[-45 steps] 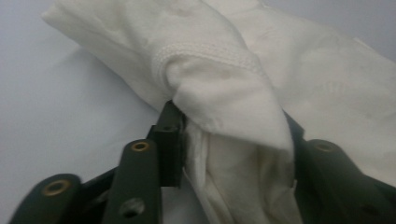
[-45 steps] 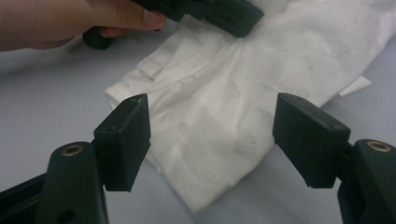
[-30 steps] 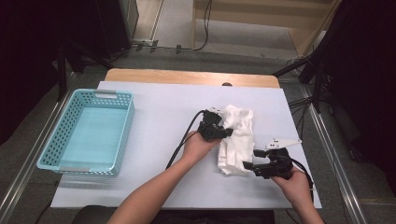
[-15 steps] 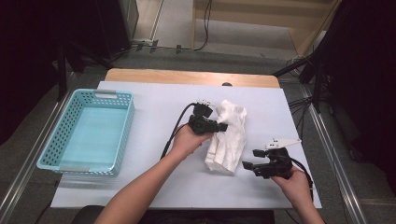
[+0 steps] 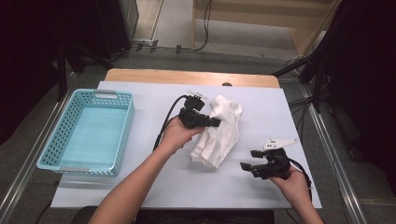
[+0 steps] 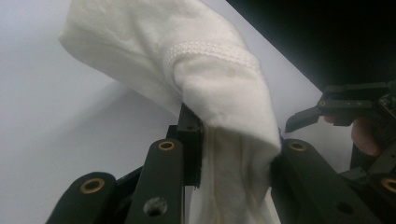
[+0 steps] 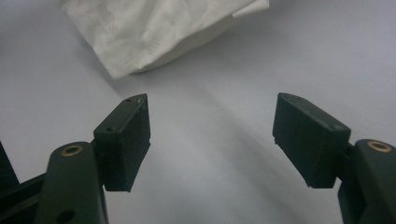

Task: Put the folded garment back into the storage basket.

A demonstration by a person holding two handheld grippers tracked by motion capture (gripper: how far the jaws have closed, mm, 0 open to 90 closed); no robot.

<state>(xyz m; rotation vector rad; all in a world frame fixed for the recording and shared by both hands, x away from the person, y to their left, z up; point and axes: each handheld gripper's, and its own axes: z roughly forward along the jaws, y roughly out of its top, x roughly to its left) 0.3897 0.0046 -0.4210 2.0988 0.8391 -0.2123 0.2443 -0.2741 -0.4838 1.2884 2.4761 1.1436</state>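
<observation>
Your white cotton cloth with the stitched hem (image 5: 218,132) hangs from its upper end near the middle of the white table (image 5: 154,182), its long axis running from that raised end down toward you, the lower corner resting on the tabletop. The left gripper (image 5: 211,122) is clamped on the top fold: in the left gripper view the fabric (image 6: 224,93) is bunched between the two black jaws and drapes over them. The right gripper (image 5: 249,159) sits low on the table, just to the right of the cloth's lower corner (image 7: 140,32), jaws spread wide with nothing between them. That free corner lies ahead and slightly left of it, so it is the nearer tool for the loose end. The turquoise perforated plastic basket (image 5: 51,151) stands well apart at the table's left, with nothing inside.
</observation>
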